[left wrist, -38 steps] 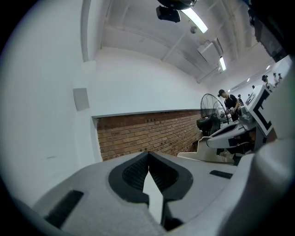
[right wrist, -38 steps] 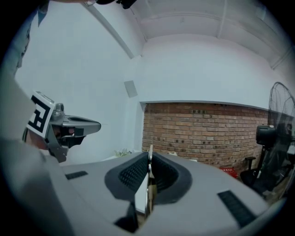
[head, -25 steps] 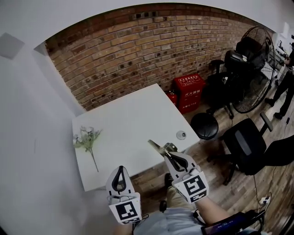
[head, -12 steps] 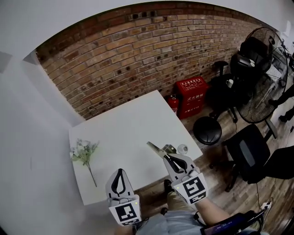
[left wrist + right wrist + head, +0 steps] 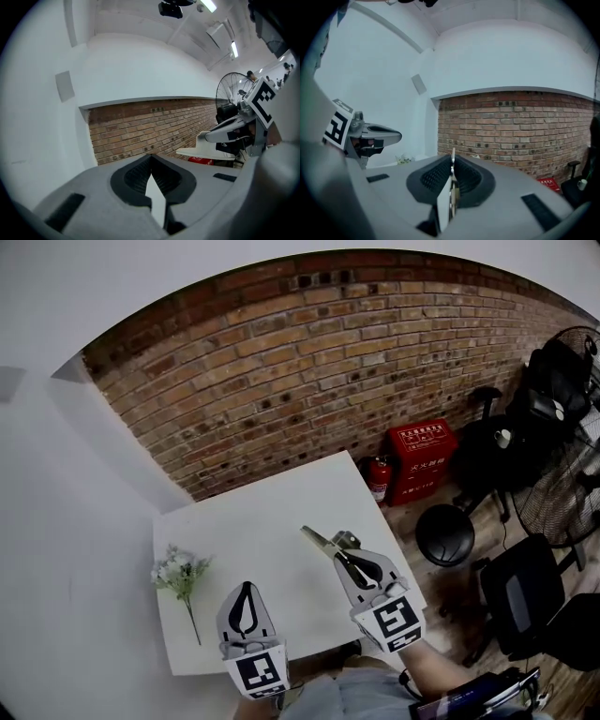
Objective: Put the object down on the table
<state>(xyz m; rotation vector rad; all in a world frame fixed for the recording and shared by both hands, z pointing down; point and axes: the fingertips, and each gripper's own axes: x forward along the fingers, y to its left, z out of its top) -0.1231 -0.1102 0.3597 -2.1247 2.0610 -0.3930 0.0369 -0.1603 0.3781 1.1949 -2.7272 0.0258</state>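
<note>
Claw on the right (image 5: 452, 163) is closed nearly all the way, its pads pinching a thin, flat metal object (image 5: 453, 152) edge-on. From the head view the object (image 5: 321, 540) juts forward and to the left out of that claw (image 5: 345, 557), over the near right part of the white worktop (image 5: 272, 512). I judge it is held in the air, though I cannot tell how high.

The left claw (image 5: 151, 159) has its tips together with nothing between them. It hangs by the worktop's near edge (image 5: 246, 591), well apart from the object. A sprig of flowers (image 5: 180, 573) lies far off to the left, out of the way.

My worry is the release. If I let go from any height, a stiff, thin piece like this would likely bounce or skid. The right edge and near corner are close enough that it could slide off onto the floor. Coming down tip-first could also jab the surface and twist the piece in the pads. I would lower it flat and further inboard.
</note>
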